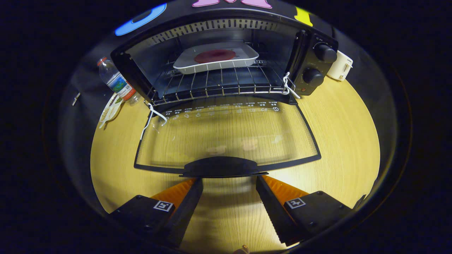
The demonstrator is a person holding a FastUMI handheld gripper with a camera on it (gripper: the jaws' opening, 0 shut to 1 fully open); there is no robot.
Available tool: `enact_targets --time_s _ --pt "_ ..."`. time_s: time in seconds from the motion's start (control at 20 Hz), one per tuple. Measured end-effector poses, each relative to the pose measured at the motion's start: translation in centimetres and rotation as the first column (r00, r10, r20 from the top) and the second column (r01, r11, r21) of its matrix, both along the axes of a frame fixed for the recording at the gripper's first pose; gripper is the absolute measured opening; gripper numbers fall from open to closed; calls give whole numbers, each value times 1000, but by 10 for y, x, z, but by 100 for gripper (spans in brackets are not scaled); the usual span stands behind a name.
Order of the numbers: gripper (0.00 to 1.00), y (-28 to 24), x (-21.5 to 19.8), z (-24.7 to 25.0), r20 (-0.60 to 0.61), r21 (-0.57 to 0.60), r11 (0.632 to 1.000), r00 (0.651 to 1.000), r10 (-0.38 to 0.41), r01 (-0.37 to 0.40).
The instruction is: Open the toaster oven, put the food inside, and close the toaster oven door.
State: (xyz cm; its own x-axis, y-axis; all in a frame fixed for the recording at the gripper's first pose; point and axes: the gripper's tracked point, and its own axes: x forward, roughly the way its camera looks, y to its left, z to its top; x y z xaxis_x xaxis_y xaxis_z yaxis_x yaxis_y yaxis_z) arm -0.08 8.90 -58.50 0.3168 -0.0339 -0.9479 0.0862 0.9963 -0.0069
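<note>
Toaster oven [226, 67] door [226, 137] flat toward spread gripper [229, 183] — empty.

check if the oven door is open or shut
Open: the door lies flat ahead of the open claw, with the tray inside the oven.

The wooden table [346, 141] carries the toaster oven [310, 67], a water bottle [116, 83] and a white appliance [340, 65].

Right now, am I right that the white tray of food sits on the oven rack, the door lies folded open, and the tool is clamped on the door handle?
Not quite. The gripper view shows the tool open, its fingers apart just short of the door handle, gripping nothing. The rest holds: the white tray sits on the rack, and the door lies folded open.
</note>
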Motion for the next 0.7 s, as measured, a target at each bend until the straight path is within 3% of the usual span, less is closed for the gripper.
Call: enact_targets --time_s 0.7 --pt "100 8 18 79 218 50 999 976 -18 7"
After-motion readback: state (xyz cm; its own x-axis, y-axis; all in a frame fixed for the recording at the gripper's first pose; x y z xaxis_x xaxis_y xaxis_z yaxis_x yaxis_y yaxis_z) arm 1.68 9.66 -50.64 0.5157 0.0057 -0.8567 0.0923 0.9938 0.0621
